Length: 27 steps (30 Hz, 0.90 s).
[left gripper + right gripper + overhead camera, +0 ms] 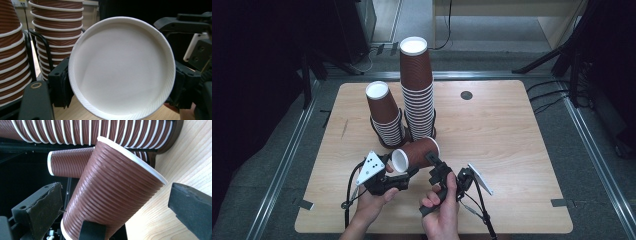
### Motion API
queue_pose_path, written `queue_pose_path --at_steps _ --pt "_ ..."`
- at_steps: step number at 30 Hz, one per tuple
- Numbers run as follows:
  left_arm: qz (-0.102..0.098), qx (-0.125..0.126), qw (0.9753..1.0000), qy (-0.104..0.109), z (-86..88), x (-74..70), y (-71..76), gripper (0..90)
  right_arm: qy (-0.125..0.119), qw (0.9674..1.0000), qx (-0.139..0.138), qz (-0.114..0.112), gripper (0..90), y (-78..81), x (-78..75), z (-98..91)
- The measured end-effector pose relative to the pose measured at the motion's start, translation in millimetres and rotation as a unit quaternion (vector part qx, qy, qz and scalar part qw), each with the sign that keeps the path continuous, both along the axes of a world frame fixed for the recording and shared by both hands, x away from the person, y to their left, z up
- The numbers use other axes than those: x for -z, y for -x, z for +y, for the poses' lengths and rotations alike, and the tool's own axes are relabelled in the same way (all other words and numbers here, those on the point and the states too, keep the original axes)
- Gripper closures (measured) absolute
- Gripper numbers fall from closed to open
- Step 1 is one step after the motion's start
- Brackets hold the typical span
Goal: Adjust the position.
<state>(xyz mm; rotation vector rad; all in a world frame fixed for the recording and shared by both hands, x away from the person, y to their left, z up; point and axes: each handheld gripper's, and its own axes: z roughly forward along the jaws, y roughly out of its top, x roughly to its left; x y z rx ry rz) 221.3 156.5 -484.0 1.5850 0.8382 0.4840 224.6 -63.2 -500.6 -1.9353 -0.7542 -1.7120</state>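
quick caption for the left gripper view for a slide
Left gripper clamps the base end of a brown paper cup, white bottom facing the camera, with stacked cups behind.

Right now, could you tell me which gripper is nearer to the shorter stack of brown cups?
Left. The left gripper sits just in front of the shorter stack, gripping a loose cup; the right gripper stands farther to the right.

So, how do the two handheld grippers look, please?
Both the left gripper and the right gripper are black, each with two blocky black jaws. Each carries a light three-cornered plate on top; the left one has dark dots. A black cable trails from each. No sleeves are visible.
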Motion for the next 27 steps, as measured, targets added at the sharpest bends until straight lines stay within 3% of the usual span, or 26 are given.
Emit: queue_pose_path --at_steps 6,7,9,10,27 --pt "-0.002 0.002 1.0 -0.006 -3.3 0.8 1.2 21.6 -0.011 0.9998 0.006 0.017 0.0 -5.2 1.0 0.0" --pt "-0.002 0.003 1.0 -0.005 -3.3 0.7 1.1 21.6 -0.019 0.9993 0.0 0.031 0.0 -6.9 1.4 1.8" --pt "-0.001 0.003 1.0 -0.004 -3.4 1.0 1.1 21.6 -0.019 0.9992 -0.001 0.036 0.0 -7.7 2.3 2.9" --pt "-0.001 0.004 1.0 -0.008 -3.9 1.3 1.1 21.6 -0.028 0.9982 -0.007 0.053 0.0 -10.4 5.8 6.3" --pt "-0.001 0.015 0.9997 -0.02 -8.8 3.2 2.0 21.8 -0.052 0.9964 0.011 0.066 0.0 -20.9 11.7 13.0"
